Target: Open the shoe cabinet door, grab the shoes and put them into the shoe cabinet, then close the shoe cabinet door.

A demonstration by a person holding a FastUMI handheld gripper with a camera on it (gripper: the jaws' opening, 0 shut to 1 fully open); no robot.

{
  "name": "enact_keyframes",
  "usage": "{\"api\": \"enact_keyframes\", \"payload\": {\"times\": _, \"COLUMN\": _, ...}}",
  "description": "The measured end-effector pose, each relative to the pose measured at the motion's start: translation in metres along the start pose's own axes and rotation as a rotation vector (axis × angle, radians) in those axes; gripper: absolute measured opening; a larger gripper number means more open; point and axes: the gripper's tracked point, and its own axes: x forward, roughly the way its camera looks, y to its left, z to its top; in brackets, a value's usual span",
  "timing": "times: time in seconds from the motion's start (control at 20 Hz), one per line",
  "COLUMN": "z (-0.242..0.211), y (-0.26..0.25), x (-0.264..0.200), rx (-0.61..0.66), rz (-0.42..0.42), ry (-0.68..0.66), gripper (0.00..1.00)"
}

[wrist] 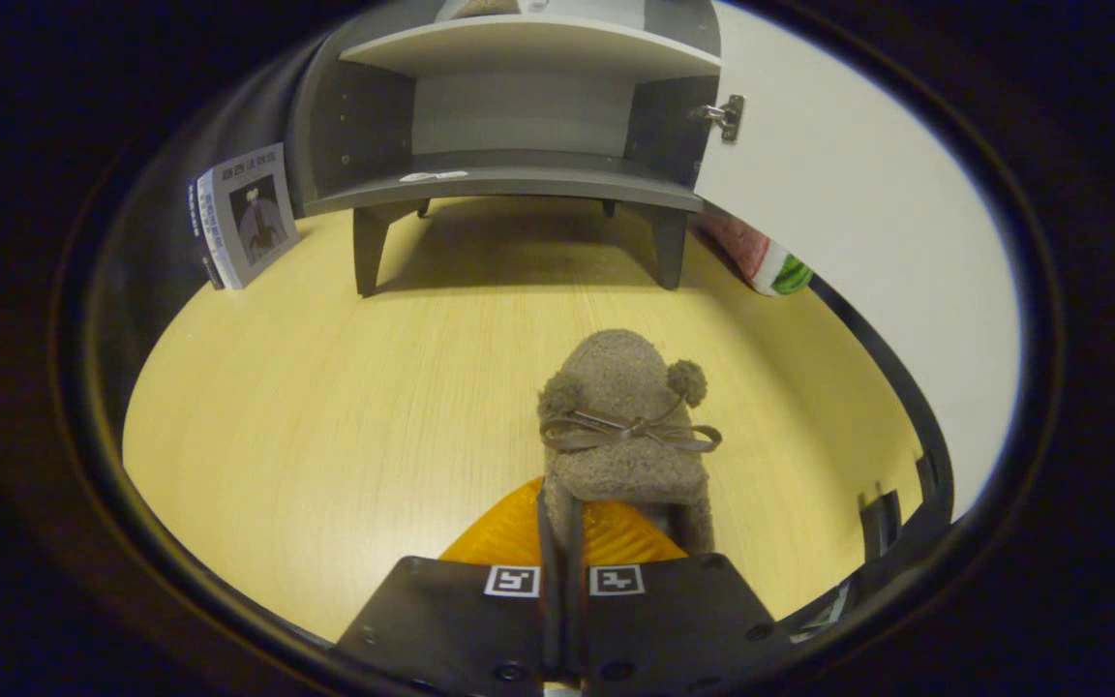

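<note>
Slipper [623,426], brown, fuzzy, bow and pompoms, lower centre of frame, pinched at heel collar by hand-held gripper [563,528], fingers nearly together. Looks soft, light, floppy; best held at collar. Grey shoe cabinet [519,116] open, top centre.

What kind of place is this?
Probably a home-like practice booth: a small shoe cabinet with its door open stands on a wooden floor, and the fingers pinch a fuzzy slipper.
</note>
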Motion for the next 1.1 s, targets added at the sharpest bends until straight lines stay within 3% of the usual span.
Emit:
{"api": "enact_keyframes", "payload": {"times": 0.65, "z": 0.059, "y": -0.028, "x": -0.054, "rx": 0.057, "rz": 0.038, "ry": -0.104, "gripper": 0.03}}
{"api": "enact_keyframes", "payload": {"times": 1.1, "z": 0.189, "y": -0.039, "x": -0.123, "rx": 0.001, "rz": 0.079, "ry": -0.298, "gripper": 0.03}}
